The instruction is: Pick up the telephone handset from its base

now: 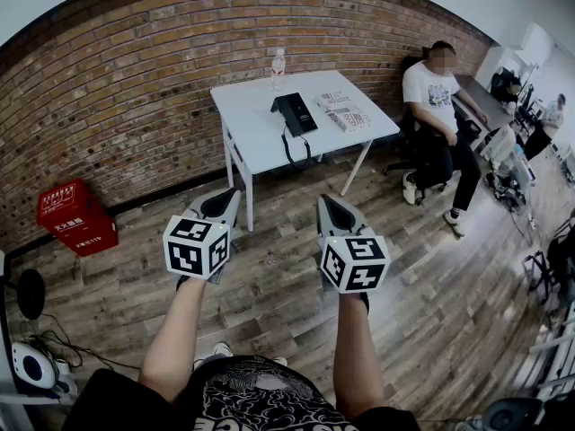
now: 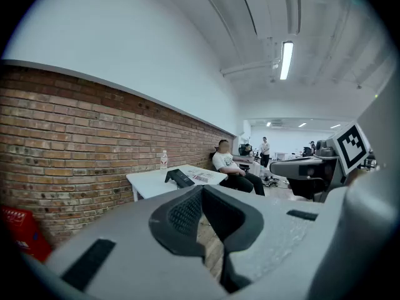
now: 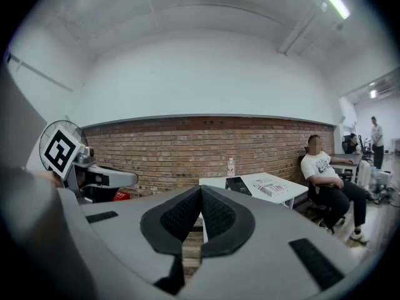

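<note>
Your left tongs (image 1: 228, 197) and right tongs (image 1: 327, 203) are both closed on nothing and held out ahead, because the telephone handset (image 1: 287, 108) rests on its base (image 1: 301, 116) on the white worktop (image 1: 252, 128), well apart from you.

Rough brick wall (image 1: 135, 79), smooth matt table (image 1: 252, 115), worn wood-plank floor (image 1: 449, 285).

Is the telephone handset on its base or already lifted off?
On its base: the handset lies on the black telephone on the table.
</note>
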The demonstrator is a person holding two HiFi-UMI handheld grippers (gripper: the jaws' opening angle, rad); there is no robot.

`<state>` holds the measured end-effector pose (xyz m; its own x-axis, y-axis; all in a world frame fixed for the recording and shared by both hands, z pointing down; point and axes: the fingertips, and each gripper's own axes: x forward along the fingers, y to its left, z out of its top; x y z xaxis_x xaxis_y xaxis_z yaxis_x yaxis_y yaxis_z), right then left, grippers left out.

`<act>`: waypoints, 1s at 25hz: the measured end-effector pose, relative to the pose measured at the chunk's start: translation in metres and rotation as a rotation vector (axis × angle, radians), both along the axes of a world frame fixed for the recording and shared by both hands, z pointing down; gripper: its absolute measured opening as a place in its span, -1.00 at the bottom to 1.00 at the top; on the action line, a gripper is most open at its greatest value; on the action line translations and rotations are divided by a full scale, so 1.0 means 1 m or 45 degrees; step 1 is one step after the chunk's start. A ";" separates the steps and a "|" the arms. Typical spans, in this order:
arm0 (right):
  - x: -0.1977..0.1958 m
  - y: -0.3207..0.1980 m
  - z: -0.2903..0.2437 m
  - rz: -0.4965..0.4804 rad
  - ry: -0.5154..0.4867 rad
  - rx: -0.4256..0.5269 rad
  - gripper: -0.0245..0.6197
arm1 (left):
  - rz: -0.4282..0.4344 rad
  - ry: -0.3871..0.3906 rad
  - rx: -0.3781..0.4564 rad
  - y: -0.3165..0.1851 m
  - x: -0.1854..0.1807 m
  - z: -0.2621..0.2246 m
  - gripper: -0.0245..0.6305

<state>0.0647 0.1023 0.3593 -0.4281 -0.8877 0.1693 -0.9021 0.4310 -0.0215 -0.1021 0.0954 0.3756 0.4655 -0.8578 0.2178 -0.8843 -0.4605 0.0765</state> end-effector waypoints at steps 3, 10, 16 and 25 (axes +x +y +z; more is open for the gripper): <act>0.005 0.001 0.000 -0.002 -0.007 -0.006 -0.92 | -0.004 0.009 -0.007 0.001 0.005 -0.001 -0.91; 0.017 0.008 0.007 -0.043 -0.003 -0.022 -0.92 | -0.001 0.033 -0.012 0.003 0.027 -0.001 -0.90; 0.026 0.004 0.014 -0.054 -0.008 -0.031 -0.92 | 0.017 0.035 -0.023 -0.002 0.042 0.005 -0.90; 0.022 -0.041 0.021 -0.043 0.001 -0.042 -0.92 | 0.046 0.048 -0.036 -0.051 0.041 0.013 -0.82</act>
<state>0.0870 0.0614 0.3800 -0.4578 -0.8665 0.1987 -0.8870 0.4604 -0.0360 -0.0611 0.0443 0.3888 0.5044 -0.8342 0.2231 -0.8635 -0.4892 0.1231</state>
